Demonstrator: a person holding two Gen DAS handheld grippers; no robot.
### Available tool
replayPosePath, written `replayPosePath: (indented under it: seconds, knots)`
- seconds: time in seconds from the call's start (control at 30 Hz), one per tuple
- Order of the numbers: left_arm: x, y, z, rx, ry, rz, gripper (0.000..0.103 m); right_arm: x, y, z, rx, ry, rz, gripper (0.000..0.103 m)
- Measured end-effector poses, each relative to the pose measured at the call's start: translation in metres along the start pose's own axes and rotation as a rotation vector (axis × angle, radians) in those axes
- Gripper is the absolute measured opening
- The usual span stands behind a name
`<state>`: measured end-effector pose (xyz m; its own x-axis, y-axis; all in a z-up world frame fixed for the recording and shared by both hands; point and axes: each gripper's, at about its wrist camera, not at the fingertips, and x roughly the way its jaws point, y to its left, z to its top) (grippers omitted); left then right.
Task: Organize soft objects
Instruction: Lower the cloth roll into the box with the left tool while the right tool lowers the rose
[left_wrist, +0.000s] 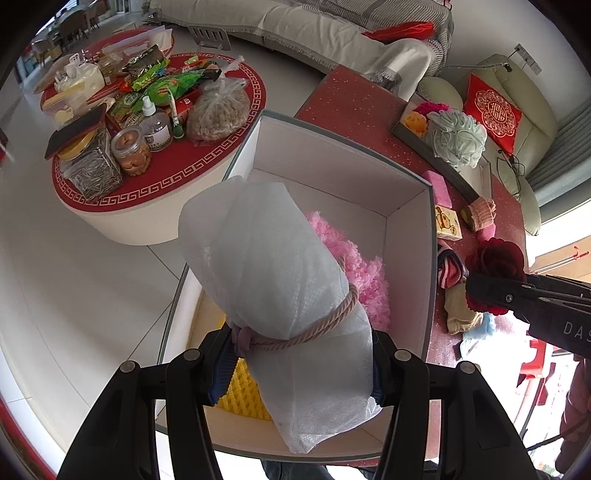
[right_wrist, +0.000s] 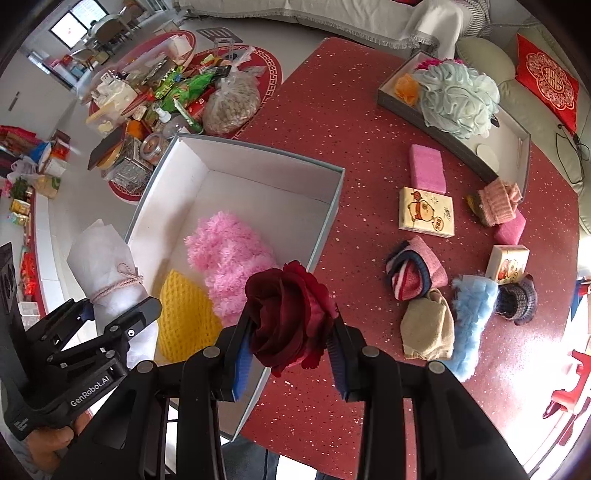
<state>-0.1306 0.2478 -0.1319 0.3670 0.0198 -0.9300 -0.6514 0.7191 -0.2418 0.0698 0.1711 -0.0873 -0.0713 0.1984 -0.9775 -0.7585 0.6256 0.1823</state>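
Left gripper (left_wrist: 301, 363) pinches a white roll (left_wrist: 280, 280) tied with cord, hanging over the box's (right_wrist: 325, 236) near-left edge. Right gripper (right_wrist: 291, 350) is clamped on a dark red rose (right_wrist: 288, 306), poised over the box's near-right rim. Inside the box: a yellow pad (right_wrist: 184, 321) and pink fluff (right_wrist: 229, 254). At two o'clock on the red table (right_wrist: 332, 110), socks (right_wrist: 413, 273), a blue duster (right_wrist: 471, 317), sponges (right_wrist: 426, 168) and, farther off, a tray (right_wrist: 517, 147).

The left gripper (left_wrist: 301, 363) points steeply down from the bottom of its frame, its jaws clamped on a white foam roll (left_wrist: 280, 291). The right gripper (right_wrist: 291, 343), low in its frame, pinches a dark red cloth rose (right_wrist: 288, 314). A hand (right_wrist: 55, 443) grips the left tool's handle, lower left, apparently bare.
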Motion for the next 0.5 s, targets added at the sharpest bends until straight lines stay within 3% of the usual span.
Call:
replayPosePath:
  seconds: [0.17,0.4,0.47,0.5]
  knots:
    - [0.007,0.007,-0.001,-0.023,0.019,0.026,0.058,0.012,0.023,0.011,-0.057,0.021,0.011,0.039]
    - [0.017,0.003,0.001,0.023,0.030,0.066,0.058,0.027,0.036,0.034,-0.084,0.035,-0.001,0.040]
    - [0.018,0.002,0.001,0.026,0.033,0.064,0.064,0.029,0.038,0.039,-0.093,0.035,-0.006,0.043]
    - [0.018,0.002,0.000,0.032,0.034,0.066,0.071,0.030,0.038,0.041,-0.097,0.039,-0.005,0.047]
